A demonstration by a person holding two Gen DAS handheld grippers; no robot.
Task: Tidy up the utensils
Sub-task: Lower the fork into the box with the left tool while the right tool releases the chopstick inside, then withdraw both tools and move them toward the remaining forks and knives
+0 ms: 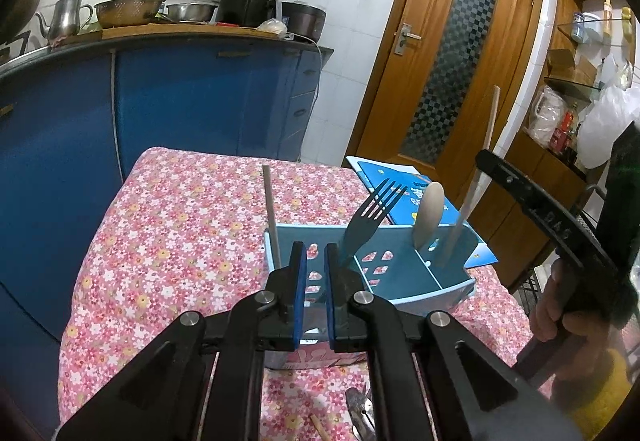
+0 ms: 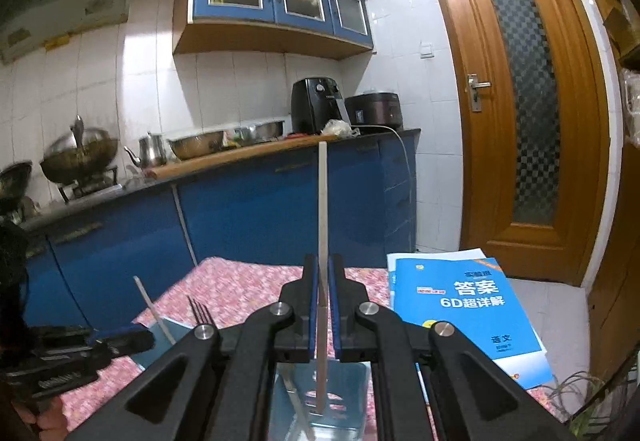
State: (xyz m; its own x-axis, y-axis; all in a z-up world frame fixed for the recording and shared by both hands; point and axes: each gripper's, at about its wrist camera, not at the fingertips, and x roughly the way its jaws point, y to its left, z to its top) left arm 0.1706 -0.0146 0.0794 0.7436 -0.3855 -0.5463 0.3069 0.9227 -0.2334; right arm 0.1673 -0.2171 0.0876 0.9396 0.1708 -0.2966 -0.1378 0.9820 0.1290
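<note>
Mid-insert: my right gripper (image 2: pixel 324 305) fingers clamped on a chopstick (image 2: pixel 322 209), tip already inside the blue caddy (image 1: pixel 420 293) w/ fork (image 1: pixel 366 219) & spoon (image 1: pixel 429 213); left gripper (image 1: pixel 316 277) fingers slightly apart, empty, over caddy; next I'd lower, release.

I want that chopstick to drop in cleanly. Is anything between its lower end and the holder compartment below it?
Nothing visible blocks it. The chopstick in the right tool already reaches into the blue holder; another utensil leans beside it, left of its tip.
</note>
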